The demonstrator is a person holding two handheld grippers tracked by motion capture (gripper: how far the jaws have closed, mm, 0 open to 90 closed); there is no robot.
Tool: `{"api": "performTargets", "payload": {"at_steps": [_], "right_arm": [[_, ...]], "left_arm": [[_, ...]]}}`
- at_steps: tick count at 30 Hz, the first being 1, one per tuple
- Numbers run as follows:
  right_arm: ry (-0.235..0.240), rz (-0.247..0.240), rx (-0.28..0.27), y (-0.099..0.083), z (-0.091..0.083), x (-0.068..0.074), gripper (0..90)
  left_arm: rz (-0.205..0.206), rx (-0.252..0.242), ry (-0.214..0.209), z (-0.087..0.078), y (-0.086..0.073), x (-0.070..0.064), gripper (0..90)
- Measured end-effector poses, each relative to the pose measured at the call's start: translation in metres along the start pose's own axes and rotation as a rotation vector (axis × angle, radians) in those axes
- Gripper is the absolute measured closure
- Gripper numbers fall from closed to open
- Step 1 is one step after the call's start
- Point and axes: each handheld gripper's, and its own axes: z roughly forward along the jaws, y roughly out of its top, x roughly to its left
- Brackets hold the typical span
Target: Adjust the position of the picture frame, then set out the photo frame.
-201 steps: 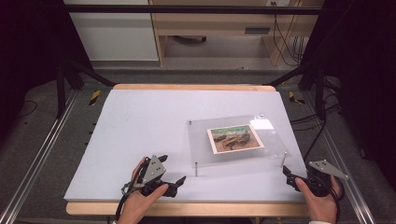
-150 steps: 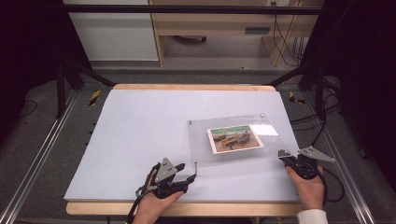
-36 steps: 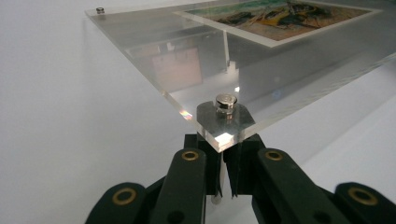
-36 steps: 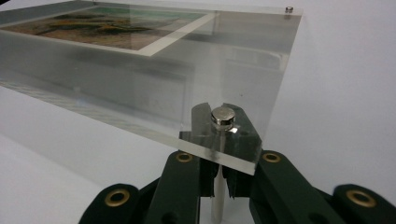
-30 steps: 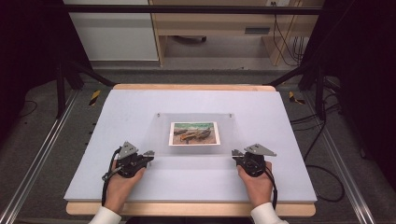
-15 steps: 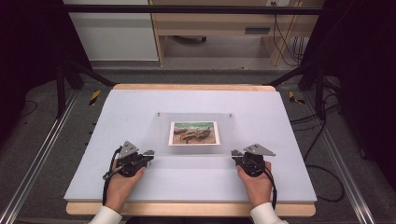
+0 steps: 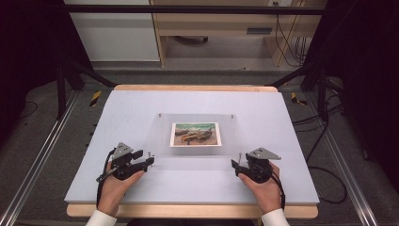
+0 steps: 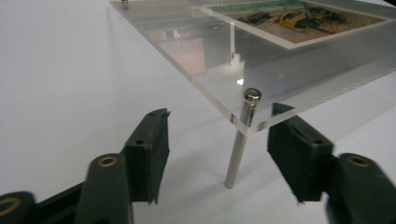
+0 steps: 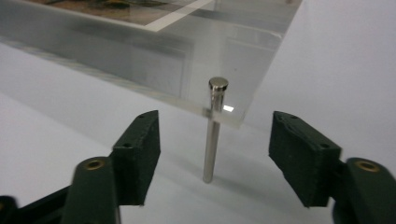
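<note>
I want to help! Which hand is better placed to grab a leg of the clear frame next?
Neither. The left gripper and right gripper are both open, each with a near leg between its jaws, untouched.

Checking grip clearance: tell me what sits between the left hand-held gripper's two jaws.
A metal leg pin at the clear acrylic frame's corner stands between the open jaws, untouched, in the left gripper view.

Bright, even light on the white table [image 7: 141, 113]; dark surroundings; glare on the acrylic panel [image 8: 299, 74]; near jaws blurred.
</note>
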Motion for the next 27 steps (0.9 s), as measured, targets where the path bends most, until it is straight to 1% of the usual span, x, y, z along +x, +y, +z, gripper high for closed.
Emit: {"api": "performTargets", "payload": {"at_steps": [1,2,3,4,5,6,8,9,11,13,14,15,17,18,20,22,24,26,27], "right_arm": [[0.003,0.0,0.006,-0.001,-0.003,0.001,29.4],[0.0,-0.013,0.003,-0.001,-0.005,0.0,25.7],[0.001,-0.015,0.002,-0.002,-0.008,0.001,22.5],[0.009,-0.023,0.005,-0.002,-0.011,0.001,20.2],[0.013,-0.029,0.004,-0.003,-0.013,0.001,18.5],[0.014,-0.03,0.004,-0.003,-0.016,0.0,16.0],[0.014,-0.027,-0.006,-0.003,-0.02,-0.001,14.8],[0.011,-0.017,-0.018,-0.003,-0.022,-0.002,13.8],[0.004,-0.013,-0.041,-0.001,-0.025,-0.006,11.9],[0.001,-0.005,-0.066,0.001,-0.029,-0.008,11.1],[0.002,0.001,-0.076,0.001,-0.031,-0.009,10.6],[0.002,-0.001,-0.081,0.002,-0.032,-0.01,10.5],[0.003,0.002,-0.096,0.002,-0.034,-0.011,10.6],[0.006,0.004,-0.098,0.003,-0.034,-0.01,10.8],[-0.001,0.003,-0.105,0.004,-0.036,-0.01,11.1],[0.0,0.003,-0.112,0.006,-0.037,-0.01,11.3],[-0.001,0.0,-0.112,0.009,-0.038,-0.009,11.7],[0.003,-0.008,-0.109,0.015,-0.038,-0.007,13.0],[0.008,-0.012,-0.101,0.018,-0.038,-0.007,13.2]], "left_arm": [[0.004,-0.003,-0.014,-0.001,0.0,-0.001,34.1],[0.017,0.001,-0.026,-0.002,0.001,-0.002,31.1],[0.034,0.006,-0.037,-0.004,0.001,-0.004,28.5],[0.044,0.011,-0.041,-0.005,0.001,-0.005,25.0],[0.044,0.011,-0.041,-0.005,0.001,-0.005,22.3],[0.063,0.01,-0.041,-0.008,0.002,-0.009,19.1],[0.066,-0.006,-0.041,-0.011,0.003,-0.011,15.9],[0.06,-0.016,-0.051,-0.013,0.004,-0.011,13.6],[0.057,-0.035,-0.064,-0.016,0.006,-0.012,10.9],[0.071,-0.043,-0.08,-0.019,0.008,-0.012,8.1],[0.081,-0.048,-0.079,-0.02,0.009,-0.012,6.7],[0.088,-0.057,-0.076,-0.022,0.009,-0.011,6.4],[0.075,-0.082,-0.087,-0.025,0.011,-0.01,5.7],[0.077,-0.092,-0.093,-0.027,0.011,-0.01,5.7],[0.086,-0.094,-0.094,-0.029,0.011,-0.009,5.6],[0.087,-0.101,-0.093,-0.032,0.012,-0.01,5.6],[0.093,-0.096,-0.088,-0.033,0.015,-0.01,5.6],[0.111,-0.067,-0.081,-0.033,0.021,-0.011,5.7],[0.108,-0.057,-0.075,-0.032,0.024,-0.011,5.9]]}}
